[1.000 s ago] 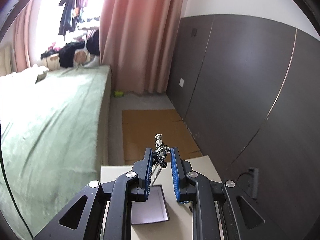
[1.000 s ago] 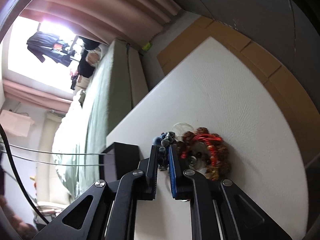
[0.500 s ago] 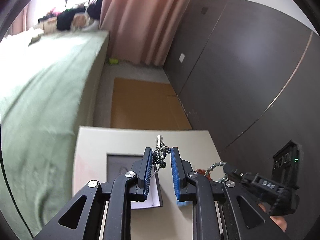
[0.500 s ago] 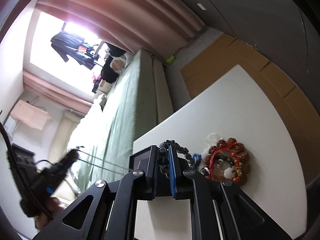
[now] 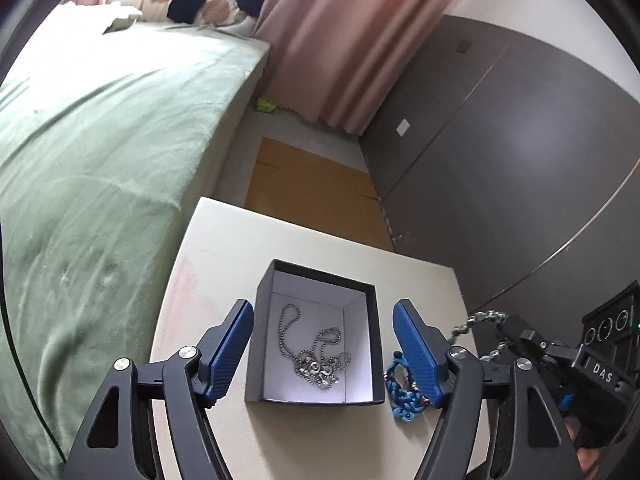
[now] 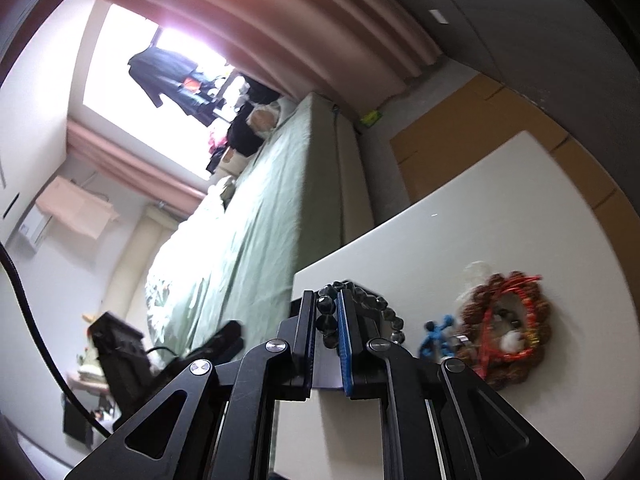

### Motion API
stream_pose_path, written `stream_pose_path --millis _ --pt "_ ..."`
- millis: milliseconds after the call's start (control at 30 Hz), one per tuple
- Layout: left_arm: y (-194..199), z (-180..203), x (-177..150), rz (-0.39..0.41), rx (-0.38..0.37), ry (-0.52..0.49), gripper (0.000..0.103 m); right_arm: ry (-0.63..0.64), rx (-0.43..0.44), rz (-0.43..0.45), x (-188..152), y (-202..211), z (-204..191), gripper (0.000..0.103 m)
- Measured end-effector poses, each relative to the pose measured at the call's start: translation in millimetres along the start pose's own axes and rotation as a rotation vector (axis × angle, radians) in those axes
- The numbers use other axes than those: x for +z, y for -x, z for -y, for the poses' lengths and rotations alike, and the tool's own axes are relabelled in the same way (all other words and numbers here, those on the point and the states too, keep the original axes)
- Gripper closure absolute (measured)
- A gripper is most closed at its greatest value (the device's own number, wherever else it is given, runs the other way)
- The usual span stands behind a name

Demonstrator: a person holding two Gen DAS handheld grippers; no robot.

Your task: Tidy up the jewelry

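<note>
Left hand-held gripper [image 5: 323, 344] spread wide, nothing between its blue pads [image 5: 230, 346], hovering over a small black box [image 5: 314, 336] on the white counter [image 5: 224, 240]. Box lid off, white lining, square, dark walls. Silver ball-chain necklace [image 5: 314, 354] lies inside on the box floor, chain looped loosely toward the far side, pendant cluster bunched toward the near wall. Blue chain bracelet [image 5: 402, 394] heaped on the counter just beside the box's right wall, partly hidden behind the right pad.

Right hand-held gripper [image 6: 326, 322] clamped on a dark faceted bead bracelet [image 6: 360, 304]; beads pinched between the pads, rest of the loop arcing out to the right, above the counter. In the left wrist view the same bracelet [image 5: 478, 326] shows as a grey bead loop held up at the right edge of the counter, apart from the box.

Farther right in the right wrist view: brown bead bracelet [image 6: 506, 322] coiled on the counter, with a red bead strand [image 6: 520, 308] on top, blurred; small pale items inside the ring, cannot tell what.

Counter bare beyond the box to its far edge. Green bed [image 5: 92, 152] close along the counter's left edge. Beyond the far edge, floor with flat cardboard [image 5: 308, 184], pink curtain [image 5: 352, 40], dark wall panels [image 5: 500, 152] to the right.
</note>
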State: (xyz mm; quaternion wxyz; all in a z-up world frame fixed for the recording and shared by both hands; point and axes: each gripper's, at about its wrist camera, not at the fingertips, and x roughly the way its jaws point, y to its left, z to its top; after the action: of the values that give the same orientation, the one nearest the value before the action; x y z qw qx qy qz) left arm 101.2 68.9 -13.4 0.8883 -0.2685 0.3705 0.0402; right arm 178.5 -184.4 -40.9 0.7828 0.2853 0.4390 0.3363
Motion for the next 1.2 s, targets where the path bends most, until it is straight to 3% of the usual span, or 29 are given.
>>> stream_pose_path --millis 333,367,467,500,667,800,1067,1200 --pt "15.0 -34.2 4.5 0.022 0.035 0.054 0.03 0.094 0.083 -0.048 -14.4 -55.6 -43.2 0.09" --pt "16.1 -36.1 4.8 0.024 0.036 0.059 0.03 0.097 0.063 -0.07 -16.7 -63.6 -44.1 0.088" --pt "15.6 -36.9 4.6 0.02 0.038 0.063 0.03 0.083 0.019 -0.14 -21.7 -76.0 -36.6 0.065" --pt "15.2 -35.5 4.2 0.019 0.036 0.061 0.03 0.069 0.01 -0.133 -21.4 -73.2 -31.8 0.059" --pt "8.3 -16.4 -0.4 0.007 0.024 0.02 0.03 0.05 -0.04 -0.087 -15.5 -42.2 -14.1 0.057" --pt "-1.9 7.4 -8.7 -0.018 0.019 -0.038 0.03 0.014 -0.069 -0.043 -11.2 -12.9 2.6 0.046" --pt "-16.6 53.4 -28.6 -0.051 0.004 -0.164 0.03 -0.035 -0.139 -0.039 -1.4 20.5 28.9 0.041" --pt "-24.1 72.0 -41.5 -0.077 -0.013 -0.217 0.042 -0.068 -0.17 -0.046 0.0 32.4 40.8 0.041"
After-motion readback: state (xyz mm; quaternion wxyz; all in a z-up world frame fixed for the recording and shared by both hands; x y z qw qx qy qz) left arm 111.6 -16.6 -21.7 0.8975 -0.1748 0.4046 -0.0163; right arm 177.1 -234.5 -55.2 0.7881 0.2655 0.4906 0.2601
